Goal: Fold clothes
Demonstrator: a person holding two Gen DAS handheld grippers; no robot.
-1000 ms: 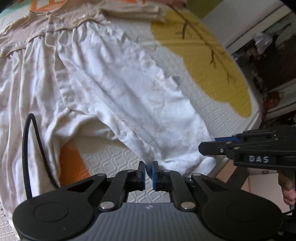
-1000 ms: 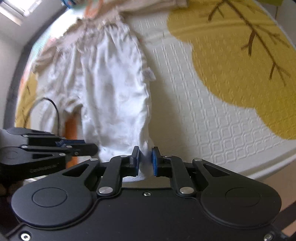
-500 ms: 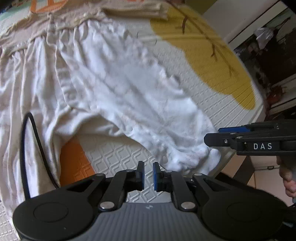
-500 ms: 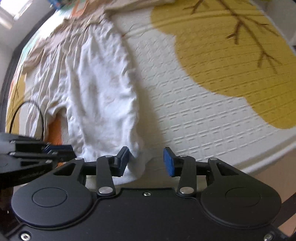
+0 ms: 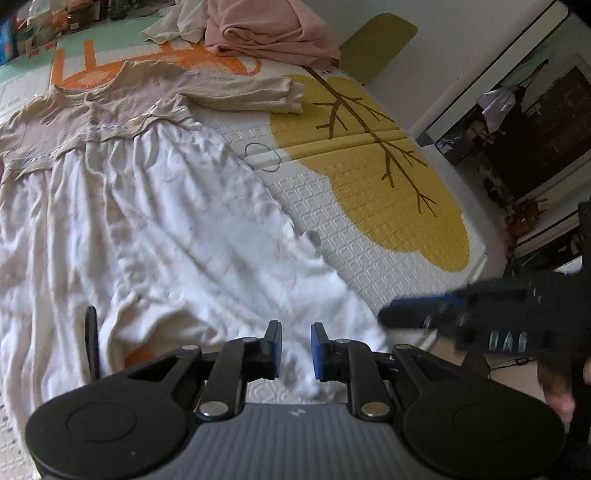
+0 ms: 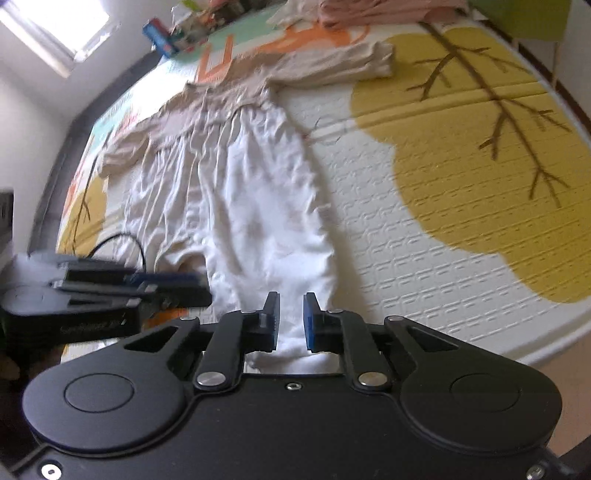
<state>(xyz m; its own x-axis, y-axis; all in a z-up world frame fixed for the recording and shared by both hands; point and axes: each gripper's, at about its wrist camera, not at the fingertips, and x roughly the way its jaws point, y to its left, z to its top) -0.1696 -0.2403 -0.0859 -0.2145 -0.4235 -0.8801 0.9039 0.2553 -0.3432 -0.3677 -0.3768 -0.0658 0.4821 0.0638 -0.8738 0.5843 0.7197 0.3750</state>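
A crinkled romper (image 5: 155, 221) — soft white legs, ribbed beige bodice — lies flat on the embossed foam mat (image 5: 369, 206). Left tool (image 5: 295, 347) and right tool (image 6: 290, 321), each narrowly parted, straddle one leg's cuff.

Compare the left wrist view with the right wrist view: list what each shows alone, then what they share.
Left wrist only: the dark doorway at the right and a person's fingers under the right hand-held gripper.

Right wrist only: the bright window at upper left.

Both: the white and beige garment on the patterned mat, the pink cloth pile, and a leg cuff between each gripper's parted fingers, including the left hand-held gripper.
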